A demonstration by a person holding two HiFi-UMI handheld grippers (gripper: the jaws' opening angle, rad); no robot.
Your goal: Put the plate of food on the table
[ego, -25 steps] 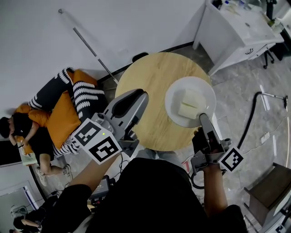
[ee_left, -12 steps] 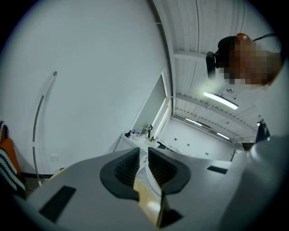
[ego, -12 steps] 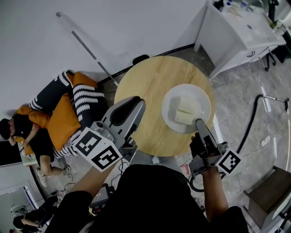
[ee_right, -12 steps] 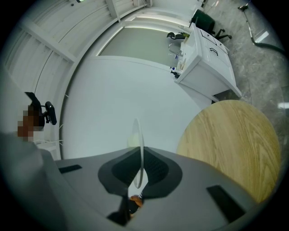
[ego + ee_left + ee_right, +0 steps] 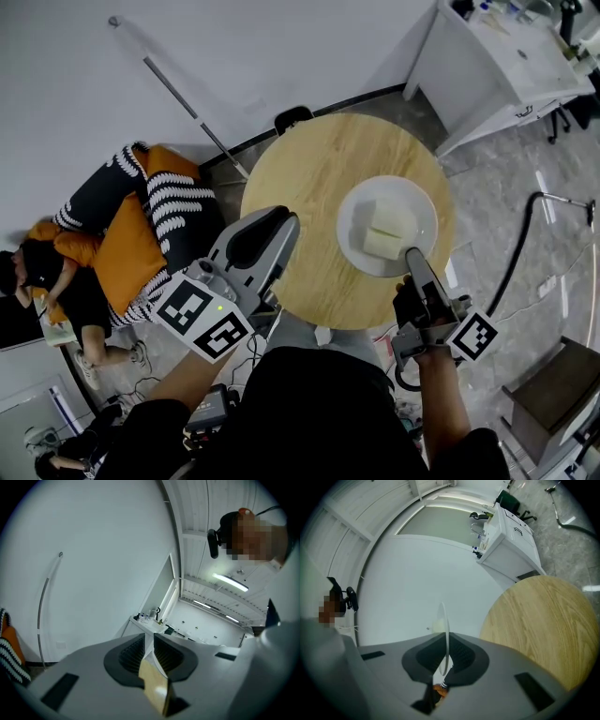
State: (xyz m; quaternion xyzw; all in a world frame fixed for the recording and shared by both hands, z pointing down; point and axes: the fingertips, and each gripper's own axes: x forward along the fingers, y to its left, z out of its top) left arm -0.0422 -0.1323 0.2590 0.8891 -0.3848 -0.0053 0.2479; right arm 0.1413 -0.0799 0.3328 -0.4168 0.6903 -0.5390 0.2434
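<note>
Shifted inward over the round wooden desk, the white round plate of pale food blocks is gripped at its rim by the right tongs; the left tongs are closed and empty. Tilt from this one-edge hold could spill the food.

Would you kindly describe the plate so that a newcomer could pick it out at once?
Find the round wooden table in the middle of the head view. Over its right half is a round white plate carrying pale blocks of food, its near rim clamped by the right gripper. It is the only dish there.
</note>
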